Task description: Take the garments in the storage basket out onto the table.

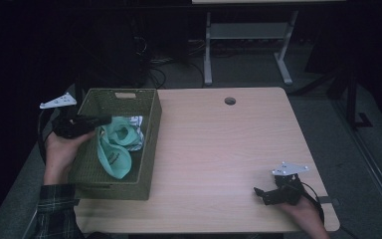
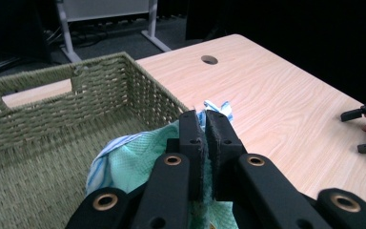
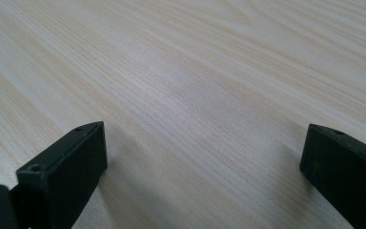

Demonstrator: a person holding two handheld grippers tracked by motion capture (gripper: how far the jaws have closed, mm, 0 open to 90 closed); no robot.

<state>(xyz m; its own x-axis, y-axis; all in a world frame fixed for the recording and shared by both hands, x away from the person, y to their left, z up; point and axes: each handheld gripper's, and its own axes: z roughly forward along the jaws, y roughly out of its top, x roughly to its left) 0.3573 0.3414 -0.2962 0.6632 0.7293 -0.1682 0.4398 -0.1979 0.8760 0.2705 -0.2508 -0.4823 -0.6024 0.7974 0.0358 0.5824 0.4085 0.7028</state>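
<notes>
- The left gripper (image 2: 205,129) is clenched on a mint-green cloth (image 1: 114,144), lifting part of it above the woven basket (image 1: 149,144) at the table's left.
- The right gripper (image 3: 200,162) rests spread wide, grasping nothing, on the table (image 1: 219,149) near its right edge.

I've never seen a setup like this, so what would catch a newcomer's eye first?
Probably the mint-green waffle-textured cloth hanging into the olive woven basket at the left edge of the pale wooden table, pinched by the left gripper. Next, the right gripper at the table's near right corner, resting with its jaws wide apart over bare wood.
</notes>
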